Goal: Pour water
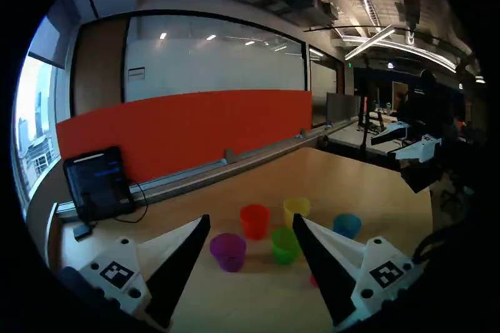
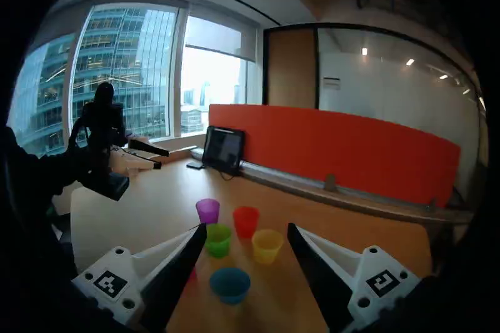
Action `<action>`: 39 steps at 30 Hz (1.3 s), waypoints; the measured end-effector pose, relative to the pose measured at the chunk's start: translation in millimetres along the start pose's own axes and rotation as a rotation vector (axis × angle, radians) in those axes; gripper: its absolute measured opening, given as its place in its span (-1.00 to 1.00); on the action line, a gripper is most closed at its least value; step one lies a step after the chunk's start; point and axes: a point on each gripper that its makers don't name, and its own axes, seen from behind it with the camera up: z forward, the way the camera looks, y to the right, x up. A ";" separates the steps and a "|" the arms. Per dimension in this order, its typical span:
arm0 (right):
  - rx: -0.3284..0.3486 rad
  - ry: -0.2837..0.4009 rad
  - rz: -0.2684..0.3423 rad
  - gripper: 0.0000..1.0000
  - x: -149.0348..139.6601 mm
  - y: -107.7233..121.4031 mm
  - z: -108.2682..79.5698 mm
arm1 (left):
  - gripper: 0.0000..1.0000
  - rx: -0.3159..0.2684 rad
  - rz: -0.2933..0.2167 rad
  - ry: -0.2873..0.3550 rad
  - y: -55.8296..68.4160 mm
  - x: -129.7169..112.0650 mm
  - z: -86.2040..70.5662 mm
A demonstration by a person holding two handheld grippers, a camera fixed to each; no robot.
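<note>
Several small plastic cups stand clustered on the wooden table (image 1: 356, 177): purple (image 1: 228, 250), red (image 1: 255, 220), yellow (image 1: 296, 208), green (image 1: 285, 244) and blue (image 1: 347, 225). My left gripper (image 1: 250, 217) hovers open above and in front of them, holding nothing. In the right gripper view the same cups appear: purple (image 2: 207, 210), red (image 2: 245, 220), green (image 2: 218, 239), yellow (image 2: 267, 245), blue (image 2: 230, 284). My right gripper (image 2: 245, 227) is open and empty, just short of the cluster. A sliver of a pink cup (image 2: 190, 277) peeks from behind its left finger.
A dark tablet (image 1: 97, 183) with a cable leans against the orange partition (image 1: 187, 127) at the table's back edge. The other gripper (image 1: 406, 142) hangs at the far right over the table; from the right gripper view the left gripper (image 2: 142, 153) sits far left before tall windows (image 2: 119, 77).
</note>
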 end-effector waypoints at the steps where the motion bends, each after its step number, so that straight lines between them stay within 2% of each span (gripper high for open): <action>1: 0.002 -0.007 -0.002 1.00 -5.4 -0.4 1.5 | 0.97 -0.004 0.002 -0.007 0.9 -4.1 2.7; 11: 0.030 -0.093 -0.056 1.00 -61.2 -11.6 13.9 | 0.97 -0.052 0.018 -0.071 12.4 -40.6 28.9; 17: 0.049 -0.145 -0.064 1.00 -89.9 -16.3 20.2 | 0.97 -0.089 0.015 -0.108 19.3 -60.1 42.5; 39: 0.108 -0.304 -0.080 1.00 -161.4 -22.3 44.9 | 0.97 -0.226 0.053 -0.257 45.1 -115.0 83.8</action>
